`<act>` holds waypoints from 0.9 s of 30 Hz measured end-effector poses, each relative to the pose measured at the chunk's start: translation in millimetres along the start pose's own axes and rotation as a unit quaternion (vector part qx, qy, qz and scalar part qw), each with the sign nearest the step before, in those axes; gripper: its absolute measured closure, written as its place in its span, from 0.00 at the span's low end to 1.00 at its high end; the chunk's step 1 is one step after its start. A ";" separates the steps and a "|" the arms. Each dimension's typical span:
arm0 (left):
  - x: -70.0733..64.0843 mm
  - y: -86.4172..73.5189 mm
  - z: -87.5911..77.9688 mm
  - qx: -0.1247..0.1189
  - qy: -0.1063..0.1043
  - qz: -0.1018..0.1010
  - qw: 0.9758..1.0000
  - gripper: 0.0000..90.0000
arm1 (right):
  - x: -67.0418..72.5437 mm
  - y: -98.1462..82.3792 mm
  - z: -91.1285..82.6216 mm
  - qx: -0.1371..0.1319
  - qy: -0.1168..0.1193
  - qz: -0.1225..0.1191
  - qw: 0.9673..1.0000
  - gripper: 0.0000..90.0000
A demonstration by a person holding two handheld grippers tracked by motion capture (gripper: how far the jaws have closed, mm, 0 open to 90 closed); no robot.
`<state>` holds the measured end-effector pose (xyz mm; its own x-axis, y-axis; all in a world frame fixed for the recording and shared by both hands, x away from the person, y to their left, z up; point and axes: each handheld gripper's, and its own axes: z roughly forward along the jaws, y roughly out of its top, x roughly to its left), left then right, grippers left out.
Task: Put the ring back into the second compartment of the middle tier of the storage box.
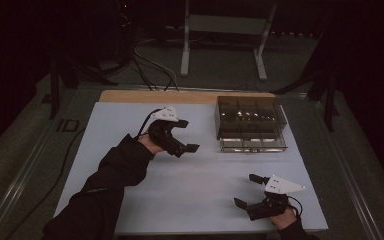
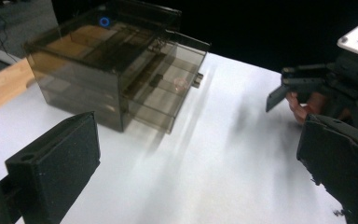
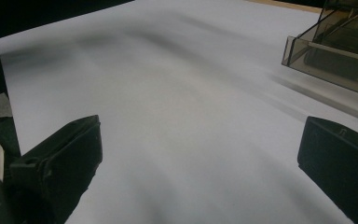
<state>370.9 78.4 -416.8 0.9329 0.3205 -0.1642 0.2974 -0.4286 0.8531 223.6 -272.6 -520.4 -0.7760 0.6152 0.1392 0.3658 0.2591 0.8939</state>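
Note:
A smoked, see-through drawer box (image 1: 250, 120) stands at the back right of the white mat (image 1: 190, 185). Its lowest drawer (image 1: 252, 145) is pulled partly out toward me. My left gripper (image 1: 187, 136) hovers just left of the box, open and empty, its jaws pointing right. In the left gripper view the box (image 2: 112, 70) lies ahead on the left, and the left gripper (image 2: 196, 177) has only mat between its jaws. My right gripper (image 1: 247, 190) is low near the front right edge, open and empty. From the right gripper (image 3: 200, 172) the drawer (image 3: 340, 46) shows at upper right.
The mat covers a wooden table whose bare strip (image 1: 180, 96) shows along the far edge. Cables (image 1: 150, 70) and a white stand's legs (image 1: 222, 45) are on the floor beyond. In the left gripper view, the other hand's gripper (image 2: 326, 88) is at the right.

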 end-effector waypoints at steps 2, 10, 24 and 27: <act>-1.9 -6.7 -2.5 0.002 -0.001 0.000 1.000 0.01 | 0.1 0.0 0.2 0.001 0.000 -0.001 1.000 0.00; -8.3 -32.7 -16.9 -0.003 0.011 -0.013 1.000 0.01 | 0.3 0.1 0.8 0.002 0.001 -0.001 1.000 0.00; -23.8 -86.7 -38.9 0.001 0.023 -0.033 0.999 0.01 | 0.7 0.4 0.5 0.001 0.000 -0.001 1.000 0.00; -27.0 -98.4 -44.6 0.007 0.028 -0.034 0.999 0.01 | 0.4 0.4 0.5 0.001 0.000 -0.002 1.000 0.00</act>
<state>307.4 149.6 -474.3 0.8982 0.3950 -0.1929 0.3623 -0.4165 0.8338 223.7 -271.9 -520.1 -0.7766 0.6151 0.1360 0.3642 0.2624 0.8936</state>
